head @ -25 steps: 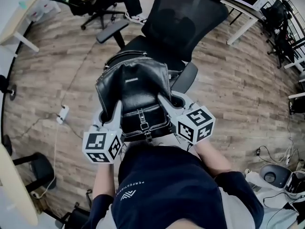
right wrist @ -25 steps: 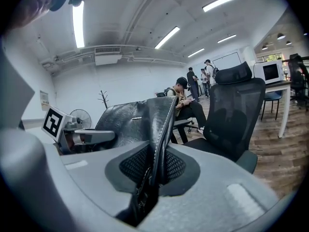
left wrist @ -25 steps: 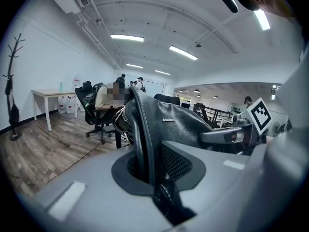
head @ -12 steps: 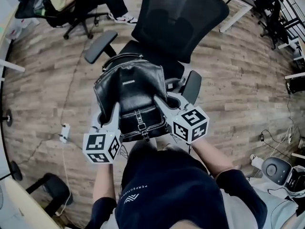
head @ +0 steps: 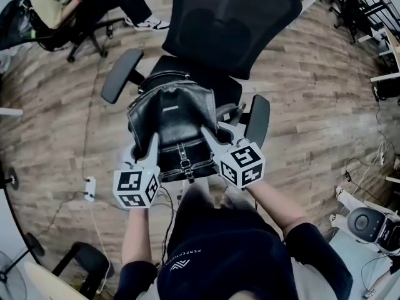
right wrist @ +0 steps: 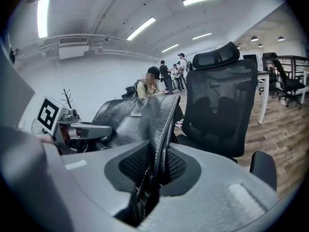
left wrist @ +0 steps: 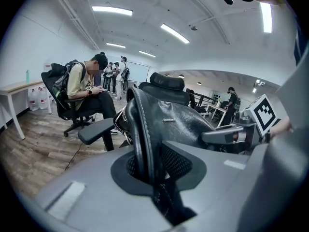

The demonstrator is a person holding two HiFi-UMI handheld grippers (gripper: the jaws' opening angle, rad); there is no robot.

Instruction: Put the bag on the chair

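A black leather bag (head: 175,120) hangs upright between my two grippers, over the front of the black mesh office chair (head: 231,24). My left gripper (head: 150,145) pinches the bag's left edge (left wrist: 140,129), and its jaws are just opening. My right gripper (head: 211,136) pinches the bag's right edge (right wrist: 161,129), its jaws also opening. In the left gripper view the pads (left wrist: 174,166) still touch the leather. The right gripper view shows the same, with the chair's backrest (right wrist: 219,100) close behind the bag. The bag hides most of the seat.
The chair's armrests (head: 120,75) (head: 257,120) stand on either side of the bag. A person sits on another chair (head: 56,8) at the far left. A power strip (head: 90,188) and cables lie on the wood floor. Desks line the right (head: 381,55).
The chair has come closer and more squarely in front of me. The bag, still between both grippers, now hangs over the seat between the armrests.
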